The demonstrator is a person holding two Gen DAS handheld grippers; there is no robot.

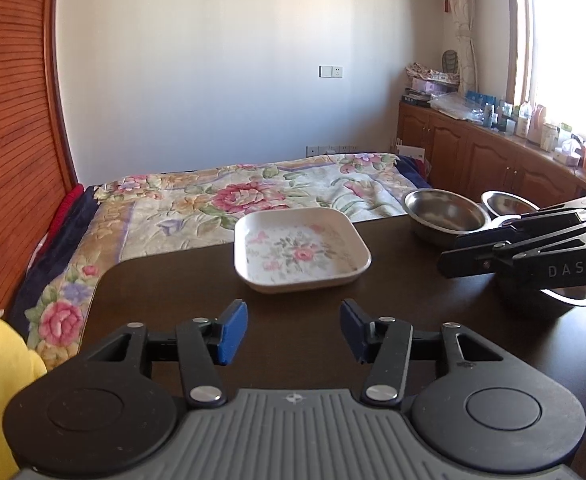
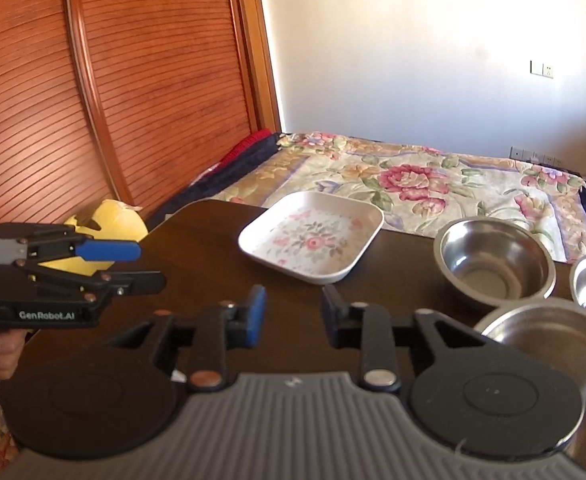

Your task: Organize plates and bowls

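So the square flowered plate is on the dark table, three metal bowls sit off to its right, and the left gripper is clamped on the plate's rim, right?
Not quite. The left gripper is open with nothing between its pads, short of the square flowered plate, as the left wrist view shows. The rest holds: the plate is on the dark table, three metal bowls to its right.

Square plate (image 2: 312,236) on table (image 2: 197,264), three bowls to its right, bed (image 2: 453,184) behind the table
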